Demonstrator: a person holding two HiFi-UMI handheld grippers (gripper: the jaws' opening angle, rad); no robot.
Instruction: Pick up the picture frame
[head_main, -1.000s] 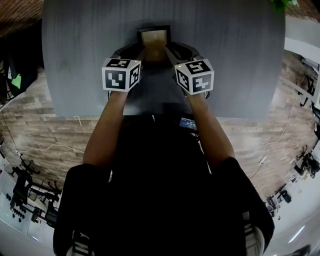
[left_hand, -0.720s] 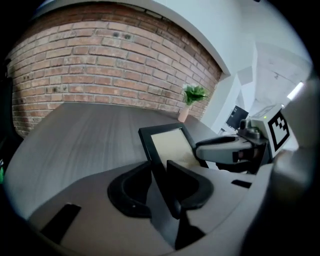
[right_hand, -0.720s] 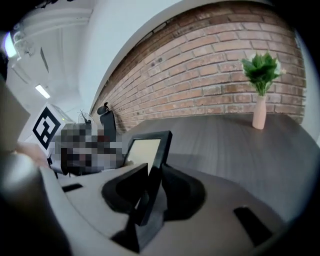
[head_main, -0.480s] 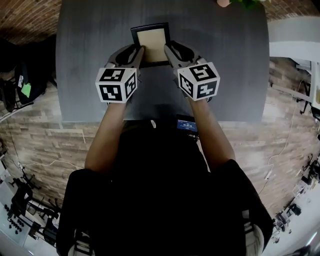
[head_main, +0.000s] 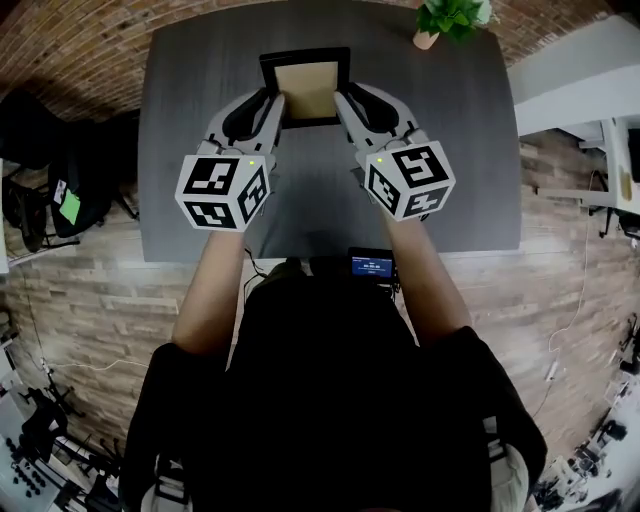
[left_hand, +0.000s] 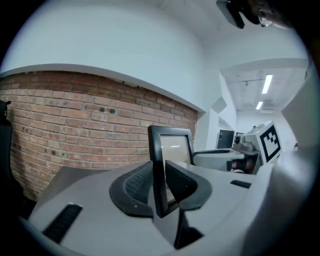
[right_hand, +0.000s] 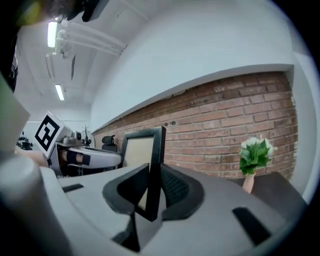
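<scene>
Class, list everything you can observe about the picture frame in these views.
The picture frame is a rectangle with a thin black rim around a plain tan panel. It is upright, held over the grey table. The left gripper clamps its left edge and the right gripper its right edge, near the lower corners. Nothing else visibly touches it.

From above, your left gripper (head_main: 275, 108) and right gripper (head_main: 345, 105) cover the lower side edges of the picture frame (head_main: 306, 85). Beyond your right gripper, the plant (head_main: 452, 18) is cut off at the head view's top edge. The small screen (head_main: 371, 266) behind that gripper is unreadable.
</scene>
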